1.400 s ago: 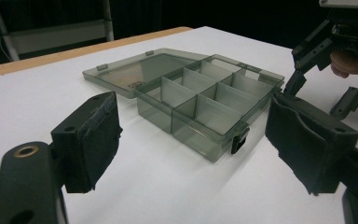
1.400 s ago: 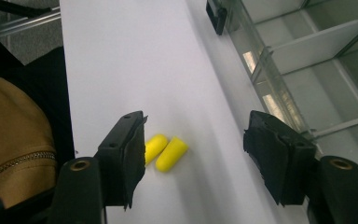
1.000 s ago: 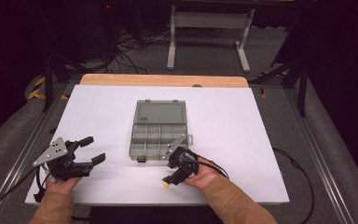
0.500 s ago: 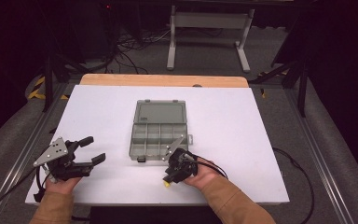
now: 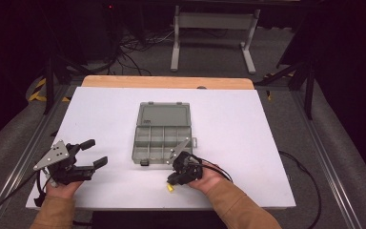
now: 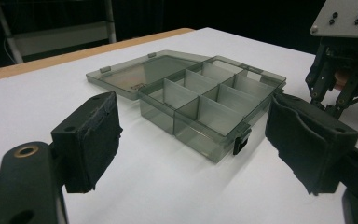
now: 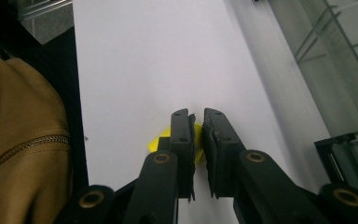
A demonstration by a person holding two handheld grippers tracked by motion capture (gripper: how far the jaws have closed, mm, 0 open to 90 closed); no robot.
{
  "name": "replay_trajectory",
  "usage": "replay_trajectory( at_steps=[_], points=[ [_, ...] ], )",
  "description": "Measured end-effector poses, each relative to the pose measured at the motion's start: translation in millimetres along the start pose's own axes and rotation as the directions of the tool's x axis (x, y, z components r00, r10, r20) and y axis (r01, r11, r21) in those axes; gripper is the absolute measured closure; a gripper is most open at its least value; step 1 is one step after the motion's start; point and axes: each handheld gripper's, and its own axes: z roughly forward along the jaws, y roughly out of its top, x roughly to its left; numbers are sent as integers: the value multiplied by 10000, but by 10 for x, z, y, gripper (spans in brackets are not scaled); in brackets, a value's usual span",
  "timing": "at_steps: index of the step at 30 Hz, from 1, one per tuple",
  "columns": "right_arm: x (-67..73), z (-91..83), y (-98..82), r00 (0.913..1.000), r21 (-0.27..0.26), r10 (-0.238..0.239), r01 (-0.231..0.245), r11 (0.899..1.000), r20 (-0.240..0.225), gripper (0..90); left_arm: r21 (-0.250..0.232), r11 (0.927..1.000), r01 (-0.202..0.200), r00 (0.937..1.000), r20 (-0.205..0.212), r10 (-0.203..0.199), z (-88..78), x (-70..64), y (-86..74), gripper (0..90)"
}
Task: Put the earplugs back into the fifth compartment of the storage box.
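Small yellow piece (image 7: pixel 193 142) — flat, bright, on white table (image 5: pixel 248 129); right gripper (image 7: pixel 198 122) jaws just closing, pinching it.

You will find no text, label, brand, number or sign that can be read anywhere here. The faint brownish mark on the inside of the open lid of the compartment box (image 6: pixel 144 74), seen in the left gripper view, is too blurred to make out as lettering. The small yellow piece (image 7: pixel 161 142) near the tabletop's near edge carries no print that you could read.
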Motion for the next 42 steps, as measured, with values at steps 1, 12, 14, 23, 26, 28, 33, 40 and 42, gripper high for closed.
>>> replay_trajectory(
  at_steps=[1, 12, 14, 23, 26, 28, 33, 40, 42],
  points=[
    [0, -8, 1, 10000, -40, -1, 1, 10000, 1, 827, -1, 10000, -1, 10000, 1, 1, 0, 0, 0, 185],
    [15, -159, 66, 9997, -558, -157, 168, 9983, 205, 827, -16, 10000, 53, 10000, 35, -53, -4, 0, 1, 184],
    [19, -180, 80, 9996, -588, -160, 174, 9981, 234, 827, -20, 10000, 54, 10000, 35, -54, -6, 1, 1, 184],
    [19, -330, 212, 9971, -891, -321, 382, 9953, 697, 823, -67, 9999, 134, 9999, 56, -133, -8, 10, -4, 183],
    [11, -357, 276, 9957, -1078, -415, 504, 9929, 833, 823, -69, 9999, 126, 9999, 27, -126, -12, 16, -4, 183],
    [7, -372, 315, 9947, -1110, -471, 572, 9922, 919, 823, -59, 9999, 152, 9999, 31, -152, -12, 15, -6, 183],
    [-20, -395, 410, 9937, -1292, -440, 572, 9900, 1029, 823, -101, 9999, 110, 9999, 39, -109, -6, 15, 2, 183],
    [-66, -387, 525, 9923, -1444, -488, 651, 9874, 1138, 821, -92, 9998, 164, 9999, 33, -164, -6, 21, -7, 182],
    [-86, -375, 558, 9915, -1432, -522, 692, 9873, 1191, 821, -90, 9999, 147, 9999, 34, -146, 0, 19, -8, 182]
  ],
)
